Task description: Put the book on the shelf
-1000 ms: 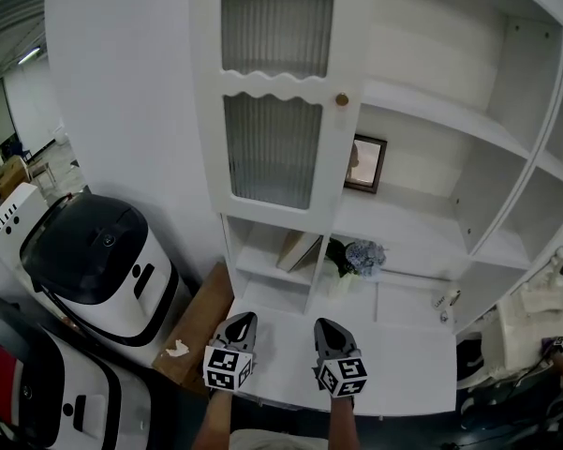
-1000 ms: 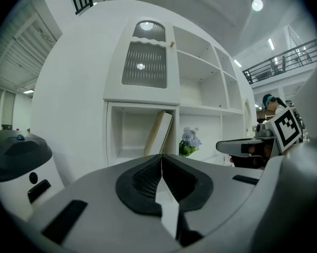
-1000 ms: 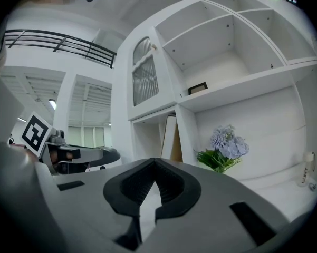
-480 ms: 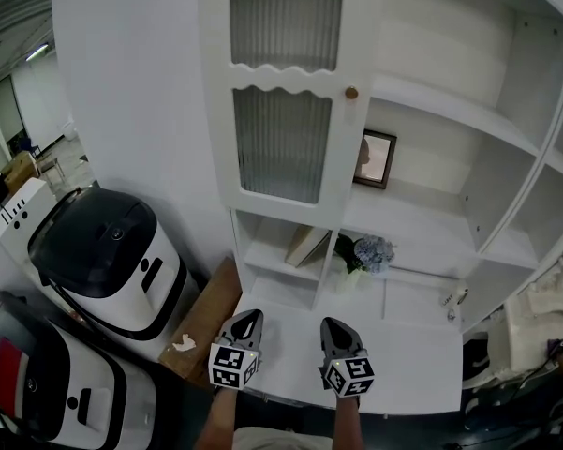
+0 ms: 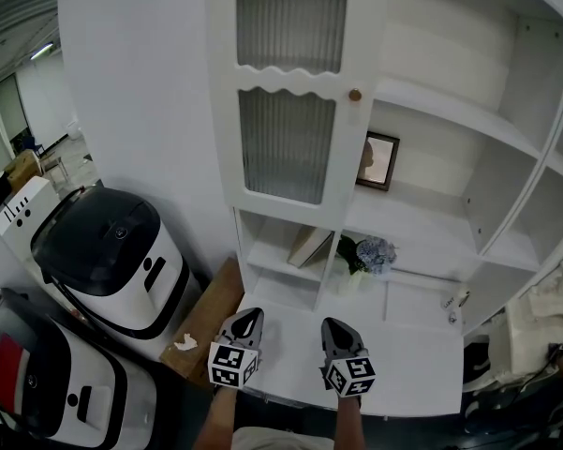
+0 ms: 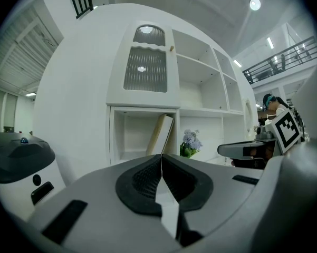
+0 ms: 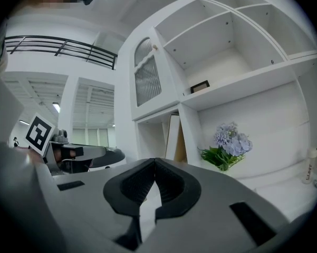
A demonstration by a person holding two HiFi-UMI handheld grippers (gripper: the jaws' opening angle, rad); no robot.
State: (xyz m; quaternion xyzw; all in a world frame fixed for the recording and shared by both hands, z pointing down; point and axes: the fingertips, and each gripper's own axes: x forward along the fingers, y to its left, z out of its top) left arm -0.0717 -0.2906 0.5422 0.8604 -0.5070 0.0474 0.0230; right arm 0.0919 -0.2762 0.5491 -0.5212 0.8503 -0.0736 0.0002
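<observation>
Barely anything has shifted in the last second: the left gripper (image 5: 247,318) and right gripper (image 5: 332,325) hover side by side over the white ledge (image 5: 407,364), both clenched shut on nothing. At twelve o'clock beyond them, the book (image 5: 309,246) leans tilted in a lower cubby of the shelf (image 5: 422,237), with flowers (image 5: 373,251) at one o'clock.

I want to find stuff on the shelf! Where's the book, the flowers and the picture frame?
book (image 5: 309,247), head view, middle of its pale cover
flowers (image 5: 377,250), head view, the bluish blossoms
picture frame (image 5: 378,161), head view, middle of the picture inside
</observation>
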